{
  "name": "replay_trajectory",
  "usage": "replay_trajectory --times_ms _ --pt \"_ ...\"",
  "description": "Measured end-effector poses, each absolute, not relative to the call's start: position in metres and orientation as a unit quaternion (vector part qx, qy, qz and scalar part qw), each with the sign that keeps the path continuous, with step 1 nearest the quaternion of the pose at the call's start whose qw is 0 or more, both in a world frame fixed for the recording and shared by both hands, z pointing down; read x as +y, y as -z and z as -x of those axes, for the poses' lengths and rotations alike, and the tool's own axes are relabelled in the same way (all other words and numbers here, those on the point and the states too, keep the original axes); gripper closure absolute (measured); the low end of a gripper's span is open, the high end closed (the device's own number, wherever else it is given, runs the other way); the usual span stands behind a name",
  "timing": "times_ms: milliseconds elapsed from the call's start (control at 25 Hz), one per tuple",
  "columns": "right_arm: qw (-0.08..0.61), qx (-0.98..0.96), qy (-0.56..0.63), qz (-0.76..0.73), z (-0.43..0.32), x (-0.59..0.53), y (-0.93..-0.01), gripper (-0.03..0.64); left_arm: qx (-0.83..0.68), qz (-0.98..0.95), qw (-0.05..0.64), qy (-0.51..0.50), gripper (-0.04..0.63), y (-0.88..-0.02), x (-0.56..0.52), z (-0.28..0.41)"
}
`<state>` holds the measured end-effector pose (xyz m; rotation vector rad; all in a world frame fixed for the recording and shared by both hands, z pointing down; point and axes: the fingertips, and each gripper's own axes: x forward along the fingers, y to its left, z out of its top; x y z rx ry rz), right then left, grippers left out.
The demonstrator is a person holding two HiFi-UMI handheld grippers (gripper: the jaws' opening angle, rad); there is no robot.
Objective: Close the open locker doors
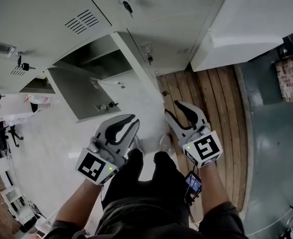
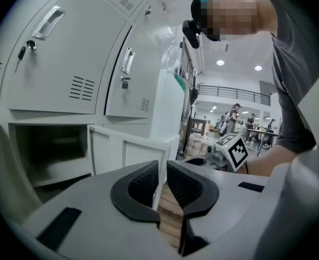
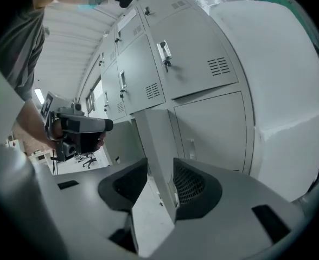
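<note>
Nearest, at 6 o'clock in the head view: the person's dark-clad legs (image 1: 151,183). Just beyond, at 7 o'clock: left gripper (image 1: 131,122), marker cube toward the body, aimed toward 1 o'clock. Jaws only a narrow slit apart, gripping nothing. Visible through that slit in the left gripper view: a sliver of the open locker door (image 2: 124,151) and of the wooden floor (image 1: 211,98), both past the tips.

At 5 o'clock: right gripper (image 1: 172,107), aimed toward 11 o'clock. Jaws clearly spread, pads bare, clamped on nothing. Lined up with that gap in the right gripper view: the same door edge-on, touched by neither pad.

Farther out, in the bottom row of the lockers: the door itself, swung well out from the locker front. Long axis upright, 12 to 6. Free edge turned toward the grippers. Ribbed inner face turned toward 9 o'clock in the left gripper view, onto the open compartment (image 2: 51,156), grey and shadowed inside.

Above, toward 12 o'clock: closed lockers (image 2: 56,64) with vent slots, recessed handles and keys in the locks. At 1 o'clock in the head view, beside the lockers: a large white block (image 1: 246,24).
</note>
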<state>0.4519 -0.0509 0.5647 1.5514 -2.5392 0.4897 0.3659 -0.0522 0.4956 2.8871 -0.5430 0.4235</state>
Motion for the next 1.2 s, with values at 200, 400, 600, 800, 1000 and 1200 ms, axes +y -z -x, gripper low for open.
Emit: replay_trajectory --times_ms 200,400,600,800,1000,1200 --pt "0.062 -0.851 -0.170 -0.494 -0.448 -0.063 -0.601 0.508 -0.191 -0.962 0.114 -0.159 0.552 -0.528 -0.058 -0.378" --pt "0.077 -0.868 -0.159 -0.463 -0.439 -0.069 -0.622 0.508 -0.188 -0.960 0.121 -0.168 0.552 -0.550 -0.055 -0.380" --pt "0.112 -0.881 -0.152 -0.433 -0.437 -0.069 -0.636 0.503 -0.203 -0.954 0.137 -0.176 0.552 -0.555 -0.057 -0.376" --pt "0.118 -0.895 -0.163 -0.397 -0.430 -0.071 -0.643 0.463 -0.214 -0.949 0.146 -0.179 0.553 -0.561 -0.062 -0.372" --pt "0.142 -0.906 -0.158 -0.366 -0.416 -0.072 -0.644 0.453 -0.223 -0.947 0.153 -0.176 0.553 -0.562 -0.065 -0.370" --pt "0.131 -0.905 -0.170 -0.367 -0.409 -0.071 -0.644 0.453 -0.229 -0.946 0.156 -0.170 0.552 -0.558 -0.069 -0.360"
